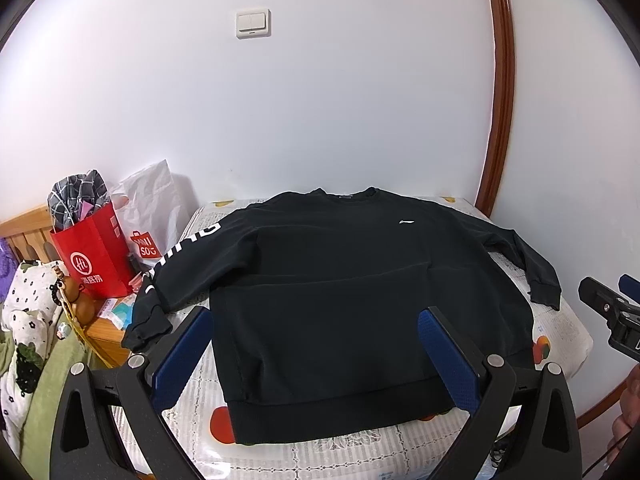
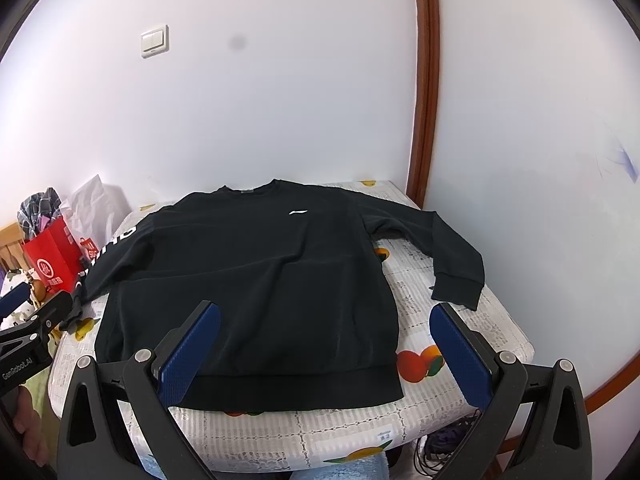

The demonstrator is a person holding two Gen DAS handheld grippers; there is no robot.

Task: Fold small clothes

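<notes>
A black long-sleeved sweatshirt (image 1: 336,292) lies flat, front up, on a small table with a fruit-print cover (image 1: 560,336). Its collar points to the wall and both sleeves are spread out. The left sleeve (image 1: 172,276) bears white letters and hangs over the table's left edge. The right sleeve's cuff (image 2: 460,286) rests near the right edge. My left gripper (image 1: 316,316) is open and empty above the hem. My right gripper (image 2: 326,312) is open and empty above the hem's right part. The sweatshirt also shows in the right wrist view (image 2: 248,272).
A red paper bag (image 1: 96,252) with checked cloth and a white plastic bag (image 1: 152,208) stand left of the table. Bedding (image 1: 28,320) lies at far left. A wall with a switch (image 1: 253,24) is behind; a wooden door frame (image 1: 500,100) is at right. Cables (image 2: 448,448) lie below.
</notes>
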